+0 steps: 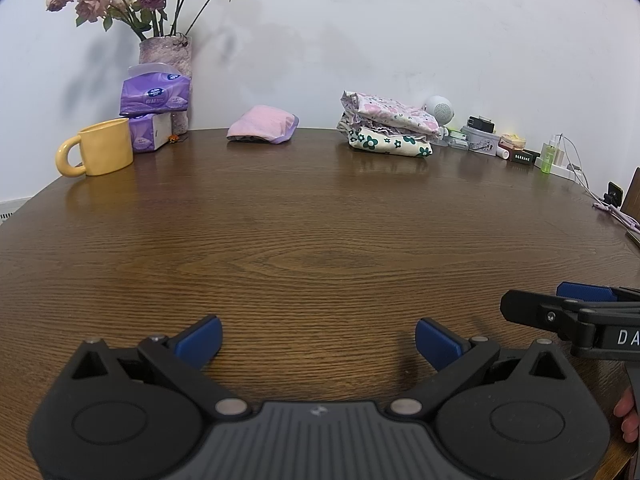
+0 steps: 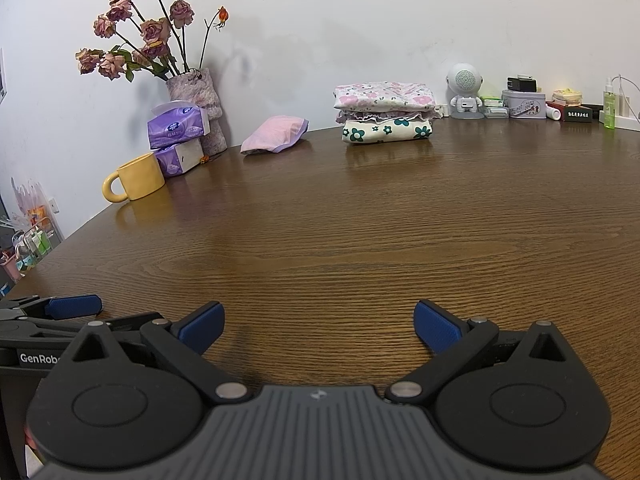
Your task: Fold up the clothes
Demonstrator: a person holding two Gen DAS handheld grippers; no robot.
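Right wrist view: two folded garments (image 2: pixel 386 118) are seen stacked at the desk (image 2: pixel 340 240) rear, a pink bundle (image 2: pixel 276 134) possibly left, both grippers — right gripper (image 2: pixel 318 326), left gripper (image 1: pixel 318 342) — held released and empty.

The left gripper (image 1: pixel 318 342) is held low and level, its two blue-padded fingers (image 1: pixel 202 340) spread wide with nothing between them. The right gripper (image 2: pixel 318 326) sits the same way, jaws wide apart and empty, pads (image 2: pixel 438 330) angled inward. The two are side by side and close: from the left wrist view the right gripper (image 1: pixel 568 312) pokes in at the right edge, and from the right wrist view the left gripper (image 2: pixel 60 316) shows at the left edge. Part of a hand (image 1: pixel 628 416) grips the right tool's handle; only a few fingers show.
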